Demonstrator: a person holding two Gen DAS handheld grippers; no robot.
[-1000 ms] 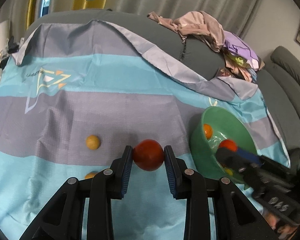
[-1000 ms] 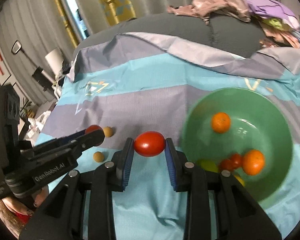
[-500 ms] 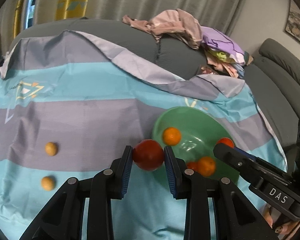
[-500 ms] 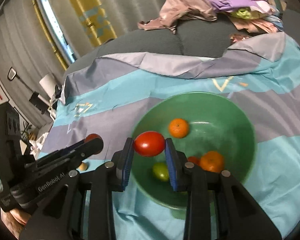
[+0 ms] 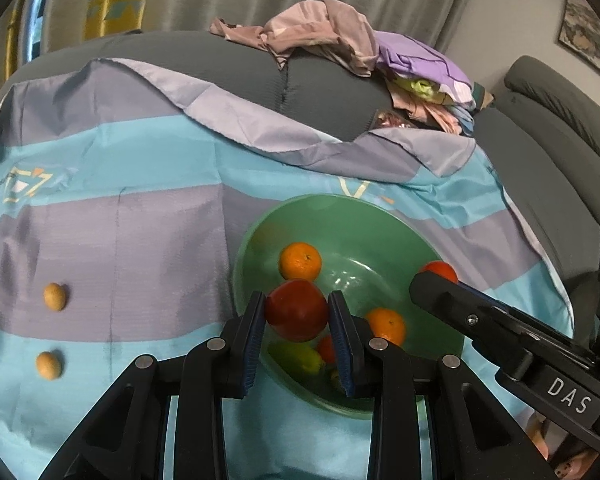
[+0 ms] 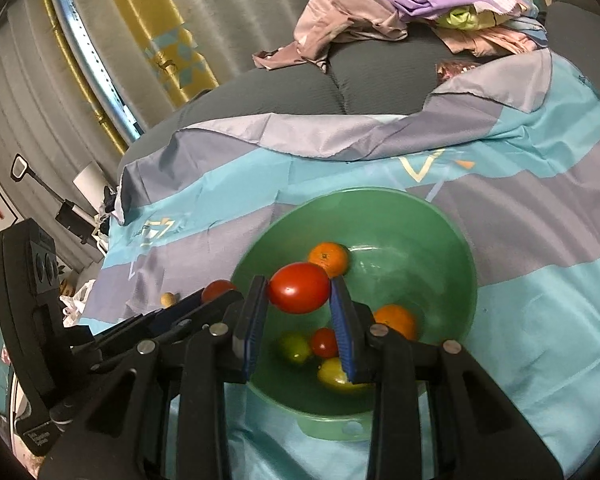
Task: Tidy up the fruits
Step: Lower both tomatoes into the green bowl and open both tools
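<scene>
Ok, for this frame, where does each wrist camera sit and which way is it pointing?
Left wrist: on the left gripper, looking along its fingers down at the green bowl; its red fruit is clamped, and the right gripper enters from the right.
Right wrist: on the right gripper, over the bowl, holding a tomato; the left gripper enters from the left.
Shared: bowl, striped cloth, clothes pile.

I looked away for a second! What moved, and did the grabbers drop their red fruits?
Both grippers carried their fruit from over the striped cloth to above the round green bowl. The left gripper keeps its dark red round fruit; the right gripper keeps its shiny red tomato. Nothing dropped. The two small tan fruits stayed put.
</scene>
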